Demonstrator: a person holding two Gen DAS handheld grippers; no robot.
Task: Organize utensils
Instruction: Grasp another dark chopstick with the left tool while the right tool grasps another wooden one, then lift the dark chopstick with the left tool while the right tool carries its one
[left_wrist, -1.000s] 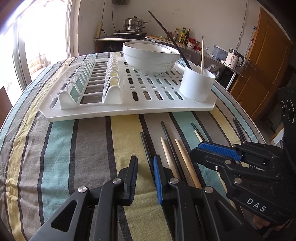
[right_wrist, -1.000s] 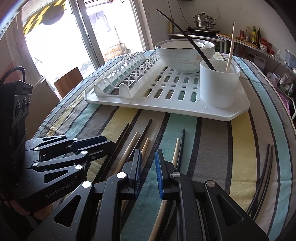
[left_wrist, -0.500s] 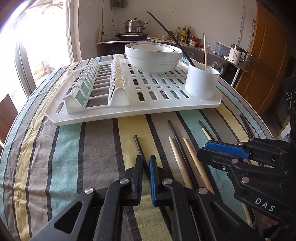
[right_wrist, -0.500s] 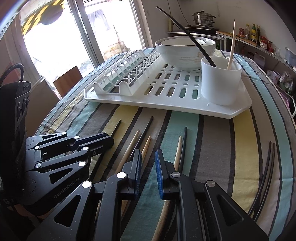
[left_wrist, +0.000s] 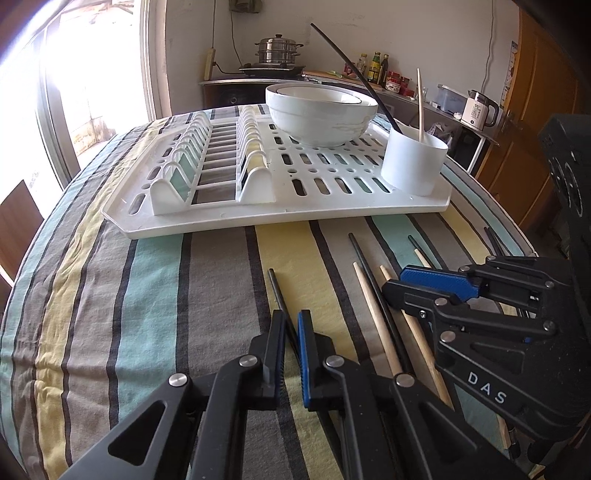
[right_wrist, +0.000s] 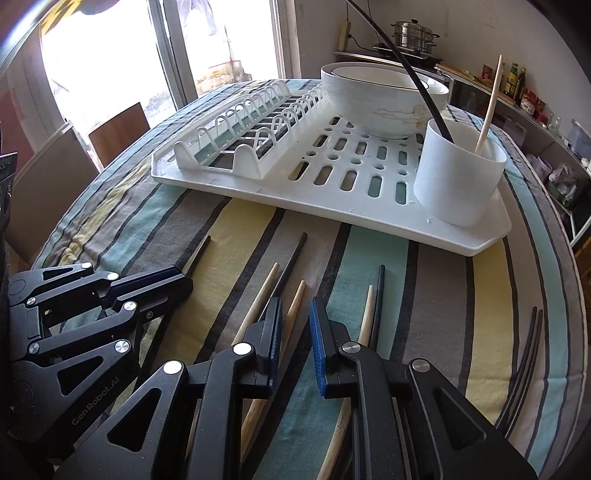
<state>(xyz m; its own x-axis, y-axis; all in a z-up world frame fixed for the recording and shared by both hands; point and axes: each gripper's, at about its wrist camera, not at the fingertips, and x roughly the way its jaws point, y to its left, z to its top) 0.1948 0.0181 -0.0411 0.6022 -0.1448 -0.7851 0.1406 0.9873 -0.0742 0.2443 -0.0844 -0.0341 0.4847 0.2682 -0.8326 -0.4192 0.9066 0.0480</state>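
Several black and wooden chopsticks lie loose on the striped tablecloth in front of a white drying rack (left_wrist: 221, 221). My left gripper (left_wrist: 291, 325) is shut on a black chopstick (left_wrist: 279, 291), its tip sticking out forward. My right gripper (right_wrist: 295, 321) is open over a wooden chopstick (right_wrist: 295, 299) that lies between its fingers. A white utensil cup (left_wrist: 413, 162) on the rack's right corner holds one black and one wooden chopstick; it also shows in the right wrist view (right_wrist: 458, 177). Each gripper shows in the other's view, the right gripper (left_wrist: 413, 284) and the left gripper (right_wrist: 177, 284).
Stacked white bowls (left_wrist: 321, 110) sit at the back of the rack. A black chopstick pair (right_wrist: 524, 354) lies at the table's right edge. A plate rack section (left_wrist: 210, 166) fills the rack's left. Wooden chairs (right_wrist: 118, 129) stand beyond the table's left side.
My left gripper has closed on the black chopstick and drawn back a little. My right gripper has moved slightly forward and stays open.
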